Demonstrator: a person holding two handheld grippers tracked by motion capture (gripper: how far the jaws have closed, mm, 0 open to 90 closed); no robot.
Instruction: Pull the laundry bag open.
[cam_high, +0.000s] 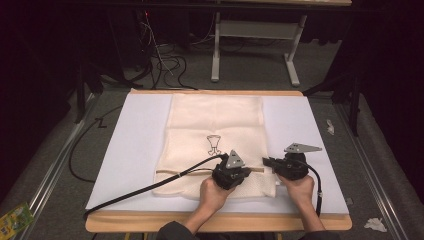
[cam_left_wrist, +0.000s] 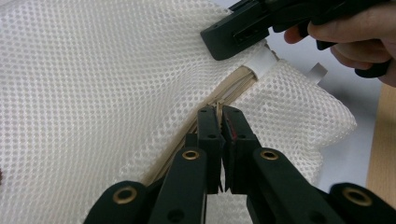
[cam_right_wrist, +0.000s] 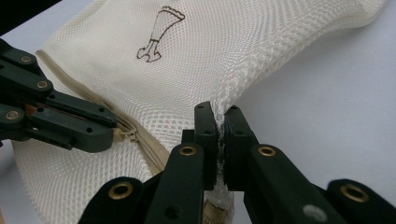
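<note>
Over the mesh bag (cam_high: 215, 125), left gripper (cam_left_wrist: 219, 122) pinches its zipper pull, right gripper (cam_right_wrist: 219, 122) clamps its edge.

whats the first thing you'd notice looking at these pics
A cream mesh laundry bag lies flat in the middle of the white table top, with a small dark drawing printed on it. Near its front edge the left gripper is shut on the zipper, while the right gripper pinches the bag's mesh edge at the zipper's end.
</note>
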